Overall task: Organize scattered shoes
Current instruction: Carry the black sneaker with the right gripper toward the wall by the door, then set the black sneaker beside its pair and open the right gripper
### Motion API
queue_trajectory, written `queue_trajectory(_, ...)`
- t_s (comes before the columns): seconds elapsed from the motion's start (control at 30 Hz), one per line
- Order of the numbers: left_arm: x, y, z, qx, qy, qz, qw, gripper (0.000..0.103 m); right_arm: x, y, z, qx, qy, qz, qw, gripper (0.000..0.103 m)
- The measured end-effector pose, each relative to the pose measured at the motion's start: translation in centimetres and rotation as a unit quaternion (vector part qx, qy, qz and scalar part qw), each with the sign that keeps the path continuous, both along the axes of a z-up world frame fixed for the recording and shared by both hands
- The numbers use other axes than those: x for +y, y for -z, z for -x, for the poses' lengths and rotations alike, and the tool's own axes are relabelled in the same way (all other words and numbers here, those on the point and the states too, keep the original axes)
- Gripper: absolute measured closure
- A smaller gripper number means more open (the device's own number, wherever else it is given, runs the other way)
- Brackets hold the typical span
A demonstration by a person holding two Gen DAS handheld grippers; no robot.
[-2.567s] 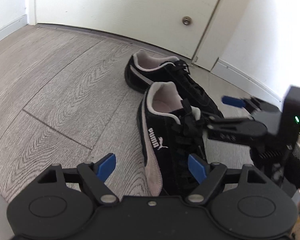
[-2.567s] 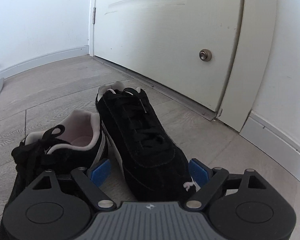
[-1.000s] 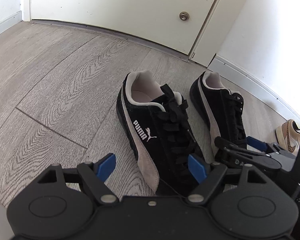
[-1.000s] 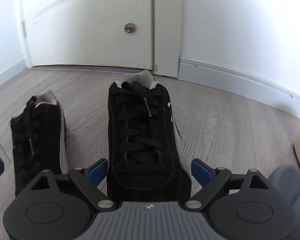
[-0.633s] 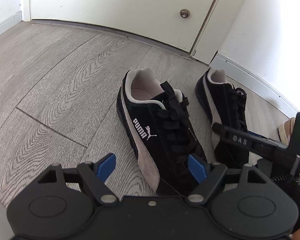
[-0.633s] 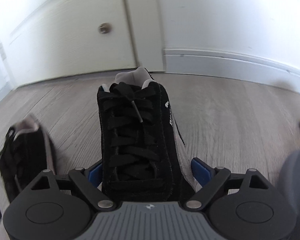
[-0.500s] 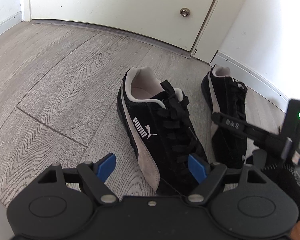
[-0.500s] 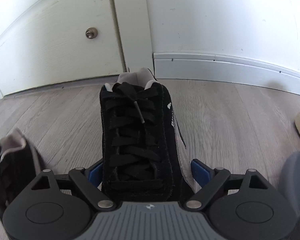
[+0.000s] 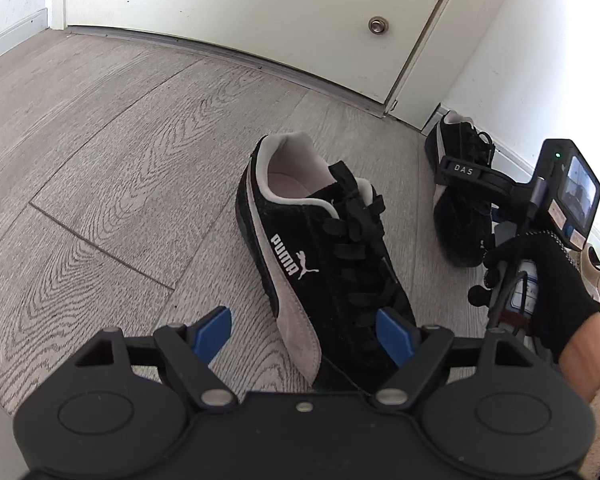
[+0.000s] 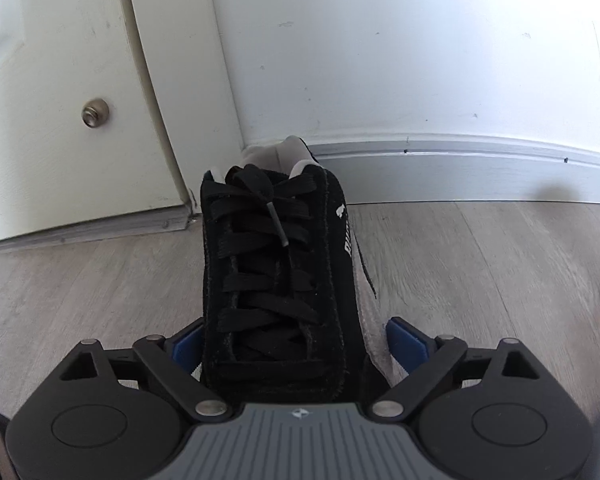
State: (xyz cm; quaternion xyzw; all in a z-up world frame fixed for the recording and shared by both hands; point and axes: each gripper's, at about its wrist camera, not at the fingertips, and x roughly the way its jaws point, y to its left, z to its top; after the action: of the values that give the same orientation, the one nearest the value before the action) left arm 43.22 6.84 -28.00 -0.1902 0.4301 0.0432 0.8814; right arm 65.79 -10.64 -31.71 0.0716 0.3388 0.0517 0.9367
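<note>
Floorboards [image 9: 100, 160] of grey wood fill most of the left wrist view. At centre we see one black sneaker [image 9: 324, 264] lying on them, its toe between the wide-open fingers of our left gripper [image 9: 304, 332], ungripped. In the right wrist view our right gripper [image 10: 296, 344] straddles the second sneaker [image 10: 276, 272], heel near the baseboard [image 10: 460, 172] mid-frame; jaws look spread, contact unclear.

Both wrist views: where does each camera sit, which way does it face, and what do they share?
Left wrist: on the left gripper, low over the floor, facing a black sneaker and the door; gloved hand shows.
Right wrist: on the right gripper, facing the baseboard, straddling the second sneaker.
Shared: second sneaker, door.
</note>
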Motion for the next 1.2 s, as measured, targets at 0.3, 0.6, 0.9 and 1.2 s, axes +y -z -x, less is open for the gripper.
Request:
queue_trajectory(0.3,1.5,-1.0,1.3,-0.046,-0.064,-0.018,0.9967,0.023,4.2,-1.3,14.2,-0.024,-0.305,-0.026,0.952,0.008)
queue_trajectory(0.6,2.7,-1.1,1.6,-0.039,-0.092,-0.019,0.9948,0.023,10.1,0.5,16.6,-0.029,-0.358,0.059,0.931,0.012)
queue_trajectory(0.9,1.8,-0.9,1.3,-0.038,-0.066,-0.04,0.9963,0.023,11.0,1.0,13.8,-0.013,-0.251,0.016,0.968,0.026)
queue_trajectory(1.2,2.7,-0.2,0.9,-0.032,-0.075,-0.016,0.9965,0.022,11.7,1.0,5.7,-0.013,-0.088,0.034,0.995,0.027)
